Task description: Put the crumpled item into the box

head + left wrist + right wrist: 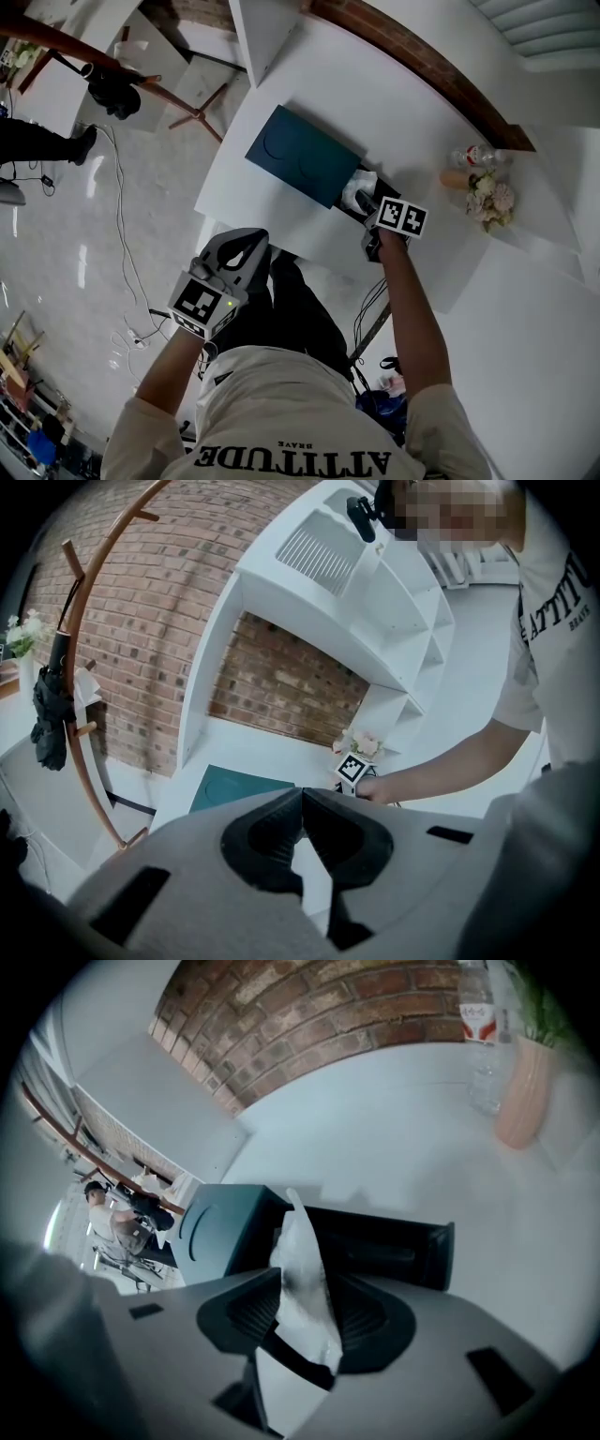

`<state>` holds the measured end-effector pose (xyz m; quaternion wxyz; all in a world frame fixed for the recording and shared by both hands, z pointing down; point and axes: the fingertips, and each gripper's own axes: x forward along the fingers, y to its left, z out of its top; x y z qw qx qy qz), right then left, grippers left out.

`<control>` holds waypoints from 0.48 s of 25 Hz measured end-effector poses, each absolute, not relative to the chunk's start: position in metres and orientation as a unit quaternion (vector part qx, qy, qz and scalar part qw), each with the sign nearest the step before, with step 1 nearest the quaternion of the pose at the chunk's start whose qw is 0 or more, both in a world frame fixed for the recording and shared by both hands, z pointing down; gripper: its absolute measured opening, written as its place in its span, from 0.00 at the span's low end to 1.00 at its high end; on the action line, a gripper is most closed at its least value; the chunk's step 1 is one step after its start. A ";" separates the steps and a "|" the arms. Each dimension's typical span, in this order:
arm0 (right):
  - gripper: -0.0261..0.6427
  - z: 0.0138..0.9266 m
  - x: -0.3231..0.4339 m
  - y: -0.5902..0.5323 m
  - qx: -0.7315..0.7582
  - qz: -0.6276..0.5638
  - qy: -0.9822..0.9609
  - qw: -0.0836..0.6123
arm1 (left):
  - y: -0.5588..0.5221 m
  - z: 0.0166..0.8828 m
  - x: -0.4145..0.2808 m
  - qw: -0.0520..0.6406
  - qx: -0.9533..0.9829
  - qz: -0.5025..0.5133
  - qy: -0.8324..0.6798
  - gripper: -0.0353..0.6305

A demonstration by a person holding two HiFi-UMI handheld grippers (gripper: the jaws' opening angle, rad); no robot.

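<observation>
Standing upright between the jaws of my right gripper (pixel 307 1279), the crumpled item (pixel 300 1237) is white, papery and poised just at the near edge of the dark box (pixel 394 1241). Those jaws are parted and look released rather than pinching, with the item loose between them. In the head view the white wad (pixel 359 190) sits at the box's open end, right beside the teal lid (pixel 302 155).

My worry is that the paper clings to a ribbed pad and comes away with the gripper when I pull back. It is light, so it could also tip over the near wall onto the white table (pixel 394 1147) instead of dropping inside. The lid covers much of the box, I judge, so the open gap is narrow, and a stray nudge could shift it.

My left gripper (pixel 302 803) is clenched on nothing, held well apart, so it cannot steady anything.
</observation>
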<state>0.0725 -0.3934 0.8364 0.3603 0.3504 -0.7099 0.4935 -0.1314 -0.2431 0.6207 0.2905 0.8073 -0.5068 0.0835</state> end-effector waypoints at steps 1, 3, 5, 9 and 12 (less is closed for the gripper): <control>0.32 0.838 0.078 -0.393 0.355 0.484 -0.708 0.372 | -0.243 0.620 -0.132 0.290 0.808 0.083 -0.506 0.09; 0.36 0.839 0.089 -0.392 0.362 0.457 -0.705 0.405 | -0.242 0.621 -0.132 0.291 0.808 0.083 -0.505 0.09; 0.38 0.839 0.098 -0.390 0.363 0.422 -0.705 0.439 | -0.241 0.622 -0.132 0.292 0.808 0.083 -0.504 0.09; 0.38 0.833 0.103 -0.389 0.367 0.392 -0.717 0.445 | -0.240 0.623 -0.132 0.293 0.809 0.083 -0.503 0.09; 0.35 0.821 0.095 -0.398 0.373 0.356 -0.753 0.408 | -0.239 0.623 -0.131 0.292 0.811 0.083 -0.500 0.09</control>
